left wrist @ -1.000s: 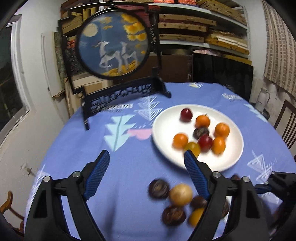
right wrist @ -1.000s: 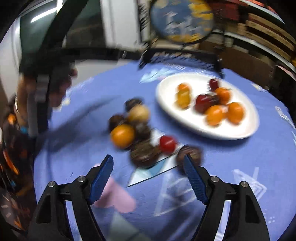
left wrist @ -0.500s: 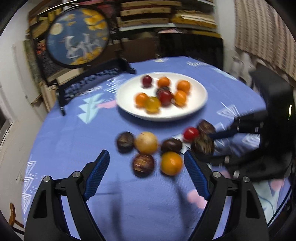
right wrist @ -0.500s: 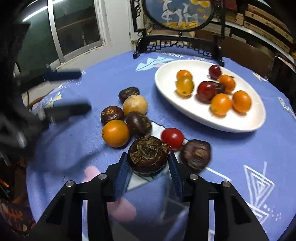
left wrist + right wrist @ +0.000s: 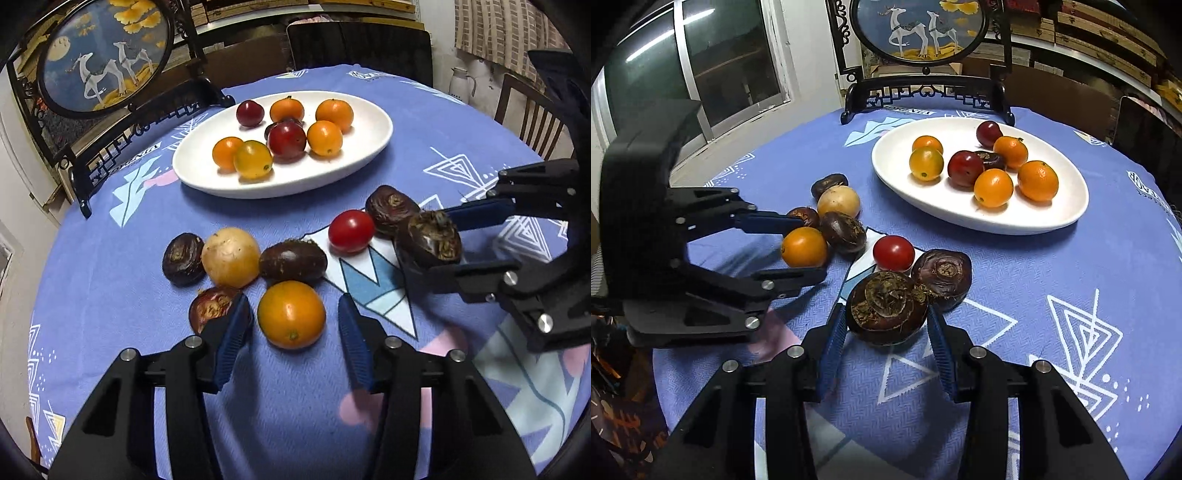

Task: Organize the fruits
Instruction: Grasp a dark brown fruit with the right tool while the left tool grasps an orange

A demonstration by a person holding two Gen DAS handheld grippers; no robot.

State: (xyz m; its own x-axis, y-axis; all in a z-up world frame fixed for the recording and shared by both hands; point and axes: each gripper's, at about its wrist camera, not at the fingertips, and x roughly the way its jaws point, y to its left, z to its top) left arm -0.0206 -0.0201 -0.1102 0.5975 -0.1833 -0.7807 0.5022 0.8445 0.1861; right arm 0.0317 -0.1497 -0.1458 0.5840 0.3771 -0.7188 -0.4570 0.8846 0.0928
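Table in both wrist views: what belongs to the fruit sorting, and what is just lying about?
Job: white plate; loose orange, between the jaws of the closing left gripper, not yet pressed; water chestnut, clamped in the right gripper; red tomato; pale round fruit.
Lying about: deer picture on its stand; white jug; wooden chair.

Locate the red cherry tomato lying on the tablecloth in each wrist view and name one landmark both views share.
Left wrist view: the red cherry tomato lies right of centre on the cloth, below the white plate.
Right wrist view: the same tomato sits near the centre, left of and below the plate.
Shared landmark: the round deer picture on its black stand, behind the plate.
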